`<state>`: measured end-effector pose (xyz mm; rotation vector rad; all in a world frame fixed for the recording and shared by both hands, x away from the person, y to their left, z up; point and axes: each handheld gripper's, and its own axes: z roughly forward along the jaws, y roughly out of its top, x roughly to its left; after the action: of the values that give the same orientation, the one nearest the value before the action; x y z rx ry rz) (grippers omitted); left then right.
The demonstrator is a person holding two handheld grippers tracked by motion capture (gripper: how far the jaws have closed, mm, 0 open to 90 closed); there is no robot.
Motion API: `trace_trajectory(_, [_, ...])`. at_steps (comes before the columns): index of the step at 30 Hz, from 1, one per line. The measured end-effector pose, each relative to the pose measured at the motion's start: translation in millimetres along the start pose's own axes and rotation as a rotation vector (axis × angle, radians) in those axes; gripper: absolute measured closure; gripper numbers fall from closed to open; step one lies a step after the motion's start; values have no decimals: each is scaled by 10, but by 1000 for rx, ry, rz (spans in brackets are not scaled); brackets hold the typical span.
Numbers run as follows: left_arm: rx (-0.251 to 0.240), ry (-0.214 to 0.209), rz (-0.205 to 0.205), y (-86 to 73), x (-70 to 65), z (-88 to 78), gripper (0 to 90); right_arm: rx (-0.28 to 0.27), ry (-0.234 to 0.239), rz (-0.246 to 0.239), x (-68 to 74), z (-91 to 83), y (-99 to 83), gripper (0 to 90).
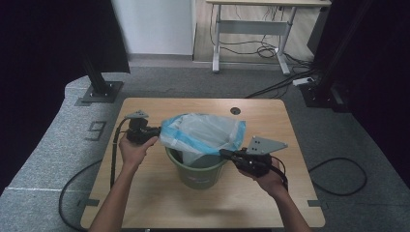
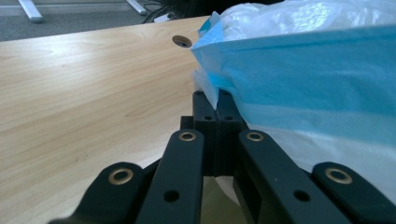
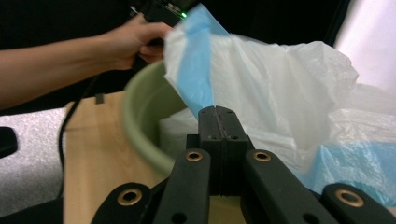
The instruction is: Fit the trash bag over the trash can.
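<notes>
From the high view, a green bin [image 1: 196, 169] stands mid-table with a white-and-blue bag [image 1: 203, 133] spread over its mouth; the left gripper [image 1: 153, 131] and right gripper [image 1: 227, 153] pull its rim apart.

In the left gripper view, the jaws are clenched on the bag's edge [image 2: 215, 95].

In the right gripper view, the jaws pinch the blue band [image 3: 198, 74].

The step looks like lining the bin; next, the rim likely needs drawing down over the bin's lip.

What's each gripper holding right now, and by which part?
Both grip the bag by its blue rim: the left gripper at one edge, the right gripper at the opposite edge, above the bin.
</notes>
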<state>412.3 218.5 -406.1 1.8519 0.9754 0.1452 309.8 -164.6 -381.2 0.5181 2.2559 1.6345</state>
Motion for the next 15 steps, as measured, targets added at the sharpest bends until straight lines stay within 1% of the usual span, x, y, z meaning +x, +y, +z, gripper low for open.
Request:
trace_trajectory(2, [1, -1, -4, -23, 5, -13, 900, -17, 19, 0, 80, -64, -37, 890])
trace_trajectory(6, [8, -2, -1, -68, 6, -26, 900, -10, 51, -9, 234, -113, -156, 891])
trace_trajectory(9, [4, -5, 0, -84, 1, -34, 900, -22, 76, 1, 305, -132, -239, 891])
trace_trajectory(15, [15, -11, -1, -133, 4, -48, 900, -8, 136, 7, 454, -79, -451, 890])
